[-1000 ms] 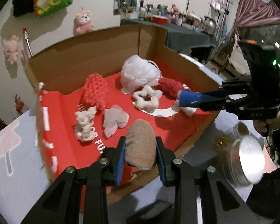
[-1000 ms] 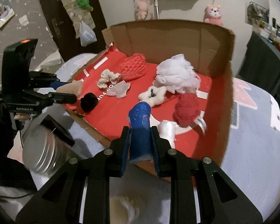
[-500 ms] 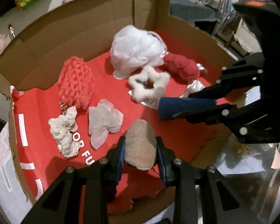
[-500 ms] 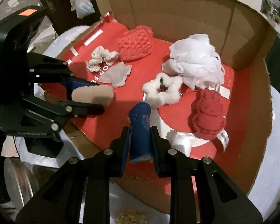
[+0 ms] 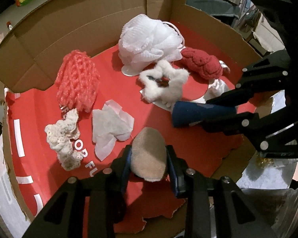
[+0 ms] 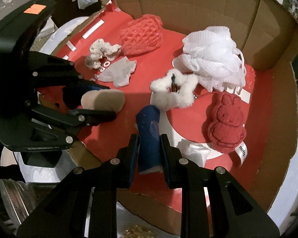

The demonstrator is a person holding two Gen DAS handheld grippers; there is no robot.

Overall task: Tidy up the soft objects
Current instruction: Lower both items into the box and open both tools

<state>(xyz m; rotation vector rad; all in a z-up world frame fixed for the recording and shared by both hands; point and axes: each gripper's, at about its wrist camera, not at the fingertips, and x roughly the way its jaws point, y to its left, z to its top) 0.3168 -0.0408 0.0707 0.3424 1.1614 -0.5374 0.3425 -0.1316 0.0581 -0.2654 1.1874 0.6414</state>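
Note:
A cardboard box (image 5: 109, 19) with a red floor holds a white mesh pouf (image 5: 149, 39), a red plush bunny (image 6: 226, 123), a fluffy white star (image 5: 164, 85), a coral net sponge (image 5: 77, 81), a cream crochet piece (image 5: 63, 136) and a white tissue (image 5: 111, 125). My left gripper (image 5: 149, 158) points down over the box's near edge. Its pads still touch a beige soft pad (image 5: 149, 150) and its jaws are opening. My right gripper (image 6: 149, 144) is shut on a dark blue roll (image 6: 149, 130) just above the red floor, next to the star.
The box's tall back walls (image 6: 188, 0) close off the far side, and its front edge is low and torn. A shiny metal tin (image 5: 278, 208) stands outside the box near the grippers. The two grippers hang close together over the front of the box.
Both grippers have come forward and down over the box's front edge and tipped more steeply downward. Each still carries its object, the beige pad and the blue roll.

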